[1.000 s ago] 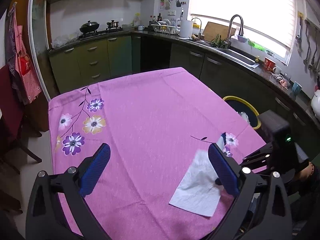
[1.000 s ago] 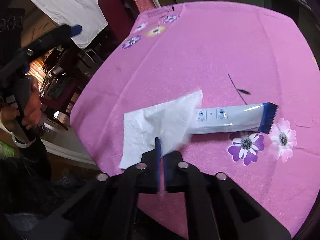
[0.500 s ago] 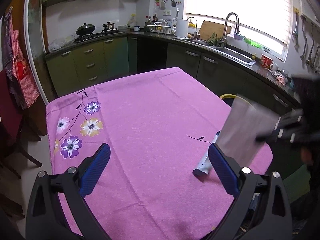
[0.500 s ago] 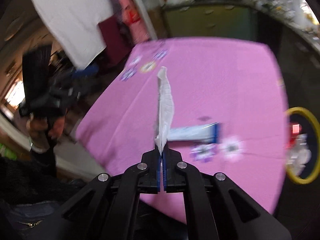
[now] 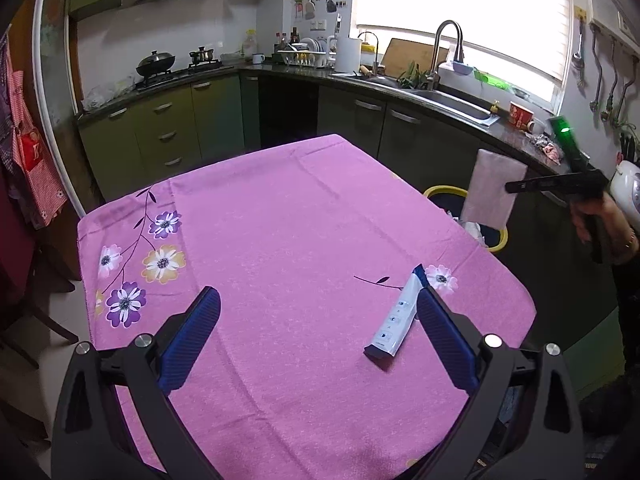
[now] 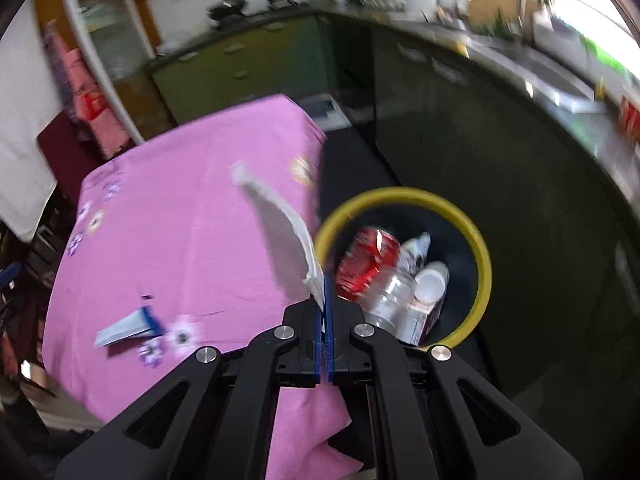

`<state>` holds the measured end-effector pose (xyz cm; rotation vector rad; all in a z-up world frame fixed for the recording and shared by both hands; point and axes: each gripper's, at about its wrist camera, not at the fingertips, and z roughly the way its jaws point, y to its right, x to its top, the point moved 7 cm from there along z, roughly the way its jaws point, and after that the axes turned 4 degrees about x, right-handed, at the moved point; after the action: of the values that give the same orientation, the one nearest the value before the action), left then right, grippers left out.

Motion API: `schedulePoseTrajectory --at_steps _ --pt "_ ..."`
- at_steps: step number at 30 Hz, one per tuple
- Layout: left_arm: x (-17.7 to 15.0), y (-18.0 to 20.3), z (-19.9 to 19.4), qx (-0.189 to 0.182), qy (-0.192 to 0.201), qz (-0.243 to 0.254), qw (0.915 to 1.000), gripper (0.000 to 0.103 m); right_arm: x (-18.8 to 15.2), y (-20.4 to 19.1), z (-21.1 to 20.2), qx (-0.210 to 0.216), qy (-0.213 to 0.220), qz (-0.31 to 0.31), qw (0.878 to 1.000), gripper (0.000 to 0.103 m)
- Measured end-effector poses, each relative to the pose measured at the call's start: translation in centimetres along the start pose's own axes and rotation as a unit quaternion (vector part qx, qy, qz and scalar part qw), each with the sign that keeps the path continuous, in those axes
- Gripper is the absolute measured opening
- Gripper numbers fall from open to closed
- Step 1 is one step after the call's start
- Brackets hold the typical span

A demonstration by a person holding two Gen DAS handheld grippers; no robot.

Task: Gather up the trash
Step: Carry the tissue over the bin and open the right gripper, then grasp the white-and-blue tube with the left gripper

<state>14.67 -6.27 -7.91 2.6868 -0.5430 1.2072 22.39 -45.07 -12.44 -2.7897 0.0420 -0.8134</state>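
Note:
My right gripper (image 6: 324,292) is shut on a white paper napkin (image 6: 280,232) and holds it in the air beside the yellow-rimmed trash bin (image 6: 476,236). In the left wrist view the napkin (image 5: 494,188) hangs from the right gripper (image 5: 512,187) above the bin (image 5: 444,191). A white and blue wrapper (image 5: 396,320) lies on the pink tablecloth (image 5: 280,240), just inside the right finger of my left gripper (image 5: 316,340), which is open and empty above the table. The wrapper also shows in the right wrist view (image 6: 128,326).
The bin holds a red can (image 6: 368,260), a clear plastic bottle (image 6: 392,292) and a carton (image 6: 420,320). Green kitchen cabinets (image 5: 168,128) and a counter with a sink (image 5: 452,96) run behind and right of the table. A dark chair (image 5: 24,280) stands at left.
My right gripper lifted the napkin off the table and swung it right, over to the trash bin. The wrapper that lay partly under it is uncovered. The left gripper stayed open, nearly still.

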Motion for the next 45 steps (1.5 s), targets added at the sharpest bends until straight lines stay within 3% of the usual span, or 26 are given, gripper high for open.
schedulePoseTrajectory --at_steps 4,7,8,9,10,11,13,18,24,30,36,41,45 --pt "0.3 0.2 0.5 0.003 -0.006 0.002 1.0000 0.094 -0.1 3.6 3.9 0.008 -0.028 0.042 0.999 0.003" --pt "0.4 0.6 0.7 0.002 -0.009 0.007 0.9999 0.094 0.5 6.3 6.1 -0.009 -0.034 0.066 0.997 0.007" --pt "0.5 0.8 0.9 0.000 -0.010 0.009 0.9999 0.094 0.6 7.2 6.9 -0.016 -0.044 0.072 0.996 0.015" --pt "0.6 1.1 1.0 -0.002 -0.011 0.013 0.9999 0.094 0.6 8.2 7.4 -0.029 -0.050 0.076 0.995 0.045" --pt "0.6 1.3 1.2 -0.004 -0.012 0.016 0.9998 0.094 0.7 9.0 7.5 -0.049 -0.048 0.077 0.995 0.068" --pt "0.7 1.6 1.3 -0.007 -0.012 0.020 0.9997 0.094 0.8 9.5 7.6 -0.065 -0.045 0.072 0.994 0.070" --pt "0.8 2.2 1.7 -0.013 -0.012 0.028 0.9994 0.094 0.9 10.5 6.7 -0.100 -0.034 0.068 0.992 0.070" --pt "0.6 4.0 3.1 -0.042 -0.025 0.053 0.9974 0.094 0.1 8.8 2.7 -0.099 0.011 0.048 0.994 0.070" --pt "0.1 6.2 5.8 -0.087 -0.053 0.069 0.9925 0.095 -2.7 2.3 -0.5 -0.041 0.036 0.008 0.998 0.070" --pt "-1.2 9.2 9.4 -0.141 -0.083 0.111 0.9802 0.095 -5.3 -3.3 -1.2 0.005 0.034 -0.026 0.999 0.070" --pt "-3.1 11.1 12.8 -0.148 -0.113 0.156 0.9700 0.094 -6.6 -5.9 -0.7 0.017 0.029 -0.040 0.999 0.072" --pt "-3.7 11.4 14.2 -0.147 -0.126 0.170 0.9661 0.078 -6.7 -5.6 0.1 0.023 0.022 -0.039 0.999 0.072" --pt "-4.2 11.3 14.8 -0.149 -0.139 0.172 0.9638 0.072 -6.6 -5.1 0.7 0.029 0.017 -0.041 0.999 0.072"
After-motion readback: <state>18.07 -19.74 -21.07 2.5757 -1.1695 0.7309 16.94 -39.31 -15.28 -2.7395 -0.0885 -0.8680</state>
